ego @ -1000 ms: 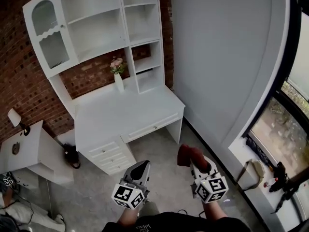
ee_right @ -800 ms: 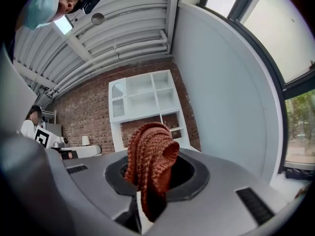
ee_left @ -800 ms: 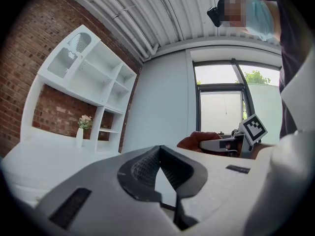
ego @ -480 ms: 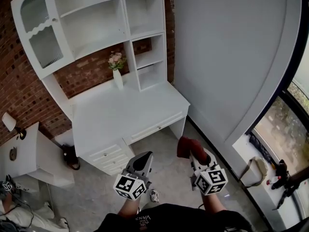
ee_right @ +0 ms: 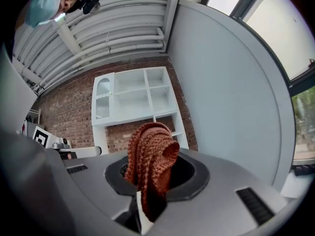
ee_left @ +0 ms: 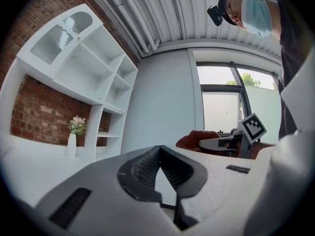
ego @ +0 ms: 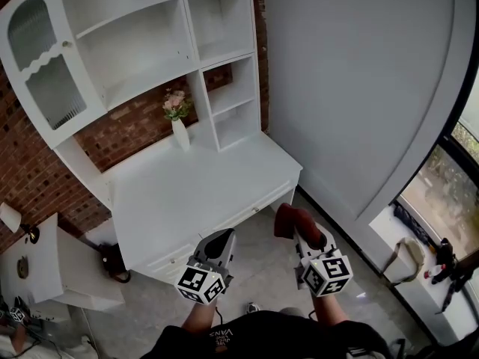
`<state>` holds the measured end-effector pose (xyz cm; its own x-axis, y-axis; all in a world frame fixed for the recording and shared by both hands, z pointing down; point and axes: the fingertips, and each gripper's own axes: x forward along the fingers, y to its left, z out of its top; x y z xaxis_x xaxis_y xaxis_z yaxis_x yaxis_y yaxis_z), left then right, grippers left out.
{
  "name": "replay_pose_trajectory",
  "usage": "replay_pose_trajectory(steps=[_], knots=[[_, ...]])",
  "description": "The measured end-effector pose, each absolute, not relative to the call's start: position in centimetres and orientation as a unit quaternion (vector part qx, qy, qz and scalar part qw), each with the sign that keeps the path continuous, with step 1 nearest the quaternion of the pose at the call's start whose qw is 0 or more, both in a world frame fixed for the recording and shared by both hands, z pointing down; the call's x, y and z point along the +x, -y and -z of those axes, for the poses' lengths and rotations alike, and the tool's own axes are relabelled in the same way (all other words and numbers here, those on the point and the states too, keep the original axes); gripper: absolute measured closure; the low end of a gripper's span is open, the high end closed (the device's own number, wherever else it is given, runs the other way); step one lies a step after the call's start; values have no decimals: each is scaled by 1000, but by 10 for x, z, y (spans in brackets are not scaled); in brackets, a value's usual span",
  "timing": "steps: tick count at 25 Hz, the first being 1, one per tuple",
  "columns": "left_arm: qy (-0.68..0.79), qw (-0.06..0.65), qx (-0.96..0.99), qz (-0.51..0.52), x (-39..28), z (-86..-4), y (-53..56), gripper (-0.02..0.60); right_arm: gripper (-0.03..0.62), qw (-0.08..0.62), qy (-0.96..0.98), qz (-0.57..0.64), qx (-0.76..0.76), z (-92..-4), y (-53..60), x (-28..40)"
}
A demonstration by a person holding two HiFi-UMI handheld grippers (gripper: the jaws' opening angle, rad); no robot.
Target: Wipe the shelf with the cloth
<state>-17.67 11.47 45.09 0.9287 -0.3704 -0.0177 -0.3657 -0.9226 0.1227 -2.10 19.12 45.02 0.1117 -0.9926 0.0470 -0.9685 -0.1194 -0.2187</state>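
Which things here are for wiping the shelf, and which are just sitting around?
For the job:
- the cloth, pinched in the right gripper
- the white shelf unit

Just around:
- the vase of flowers on the desk
- the side table
- the left gripper, shut on nothing

a white desk (ego: 202,193), topped by a white shelf unit (ego: 135,18), is set on a grey floor (ego: 262,253) against a brick wall (ego: 127,126), and a white vase (ego: 180,134) of pink flowers is stood upright on the desktop beside the lower cubbies.
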Motion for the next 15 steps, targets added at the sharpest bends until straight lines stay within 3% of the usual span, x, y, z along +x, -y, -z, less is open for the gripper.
replay_pose_trajectory(steps=[15], knots=[[221,74,972,13,-103,-470,-36,574,500,58,-676,105,-727,-468,-109,61]])
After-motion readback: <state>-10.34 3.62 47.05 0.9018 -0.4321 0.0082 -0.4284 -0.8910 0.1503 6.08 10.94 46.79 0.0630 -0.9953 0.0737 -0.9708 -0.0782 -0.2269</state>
